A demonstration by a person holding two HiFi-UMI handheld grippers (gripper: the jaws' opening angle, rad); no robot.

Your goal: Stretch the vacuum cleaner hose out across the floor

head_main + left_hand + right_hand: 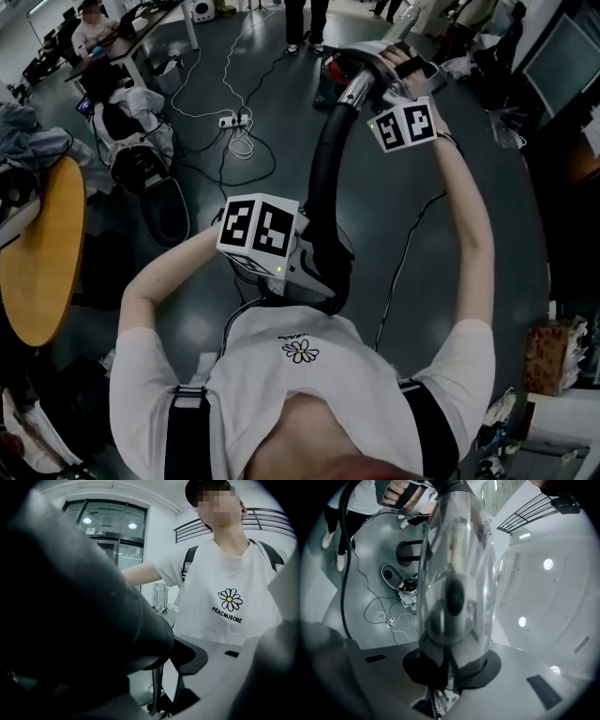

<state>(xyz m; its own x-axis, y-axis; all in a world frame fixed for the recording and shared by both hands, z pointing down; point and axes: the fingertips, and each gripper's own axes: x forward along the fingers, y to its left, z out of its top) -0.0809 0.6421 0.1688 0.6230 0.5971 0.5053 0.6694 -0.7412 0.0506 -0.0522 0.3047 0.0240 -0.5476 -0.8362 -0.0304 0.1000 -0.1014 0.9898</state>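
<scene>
The black vacuum hose (pixel 322 169) arcs up in front of me, from my chest to a chrome tube (pixel 360 90) at its far end. My left gripper (pixel 323 277) is shut on the hose's lower part, just before my shirt. In the left gripper view the hose (pixel 89 611) fills the left side and presses on a dark pad. My right gripper (pixel 377 82) is shut on the chrome tube, held high and forward. The tube (pixel 457 573) stands clamped between the jaws of the right gripper (pixel 451 665). The red vacuum body (pixel 327 77) shows partly behind the tube.
A round wooden table (pixel 37 253) stands at my left. An office chair (pixel 141 155) and a power strip with white cables (pixel 236 122) lie ahead on the grey floor. People stand at the back (pixel 305 23). A cardboard box (pixel 548 356) sits at the right.
</scene>
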